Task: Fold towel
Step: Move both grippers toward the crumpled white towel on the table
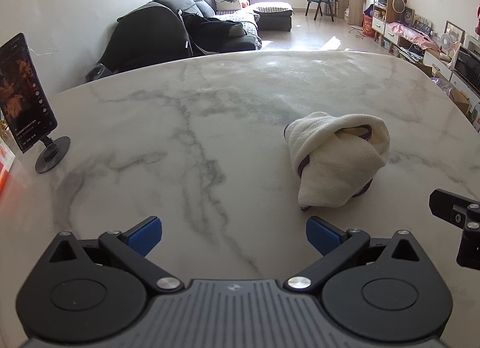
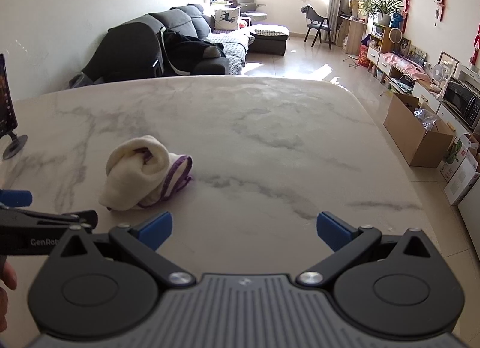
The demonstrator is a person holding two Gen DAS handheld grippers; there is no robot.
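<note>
Left gripper [image 1: 234,238]: blue pads spread to full width, nothing between them, poised above the marble table [image 1: 180,138]. Right gripper [image 2: 244,232]: equally wide, also empty. Towel [image 1: 337,162]: cream with purple trim, bunched in a loose heap on the table, untouched; at 1 o'clock from the left gripper, 11 o'clock from the right. Phone on stand [image 1: 25,99]: upright at 10 o'clock, well apart.

Black left tool [image 1: 234,238], blue ribbed pads [image 1: 322,238], silver screws, grey ridged housing, white "GenRob" lettering
</note>
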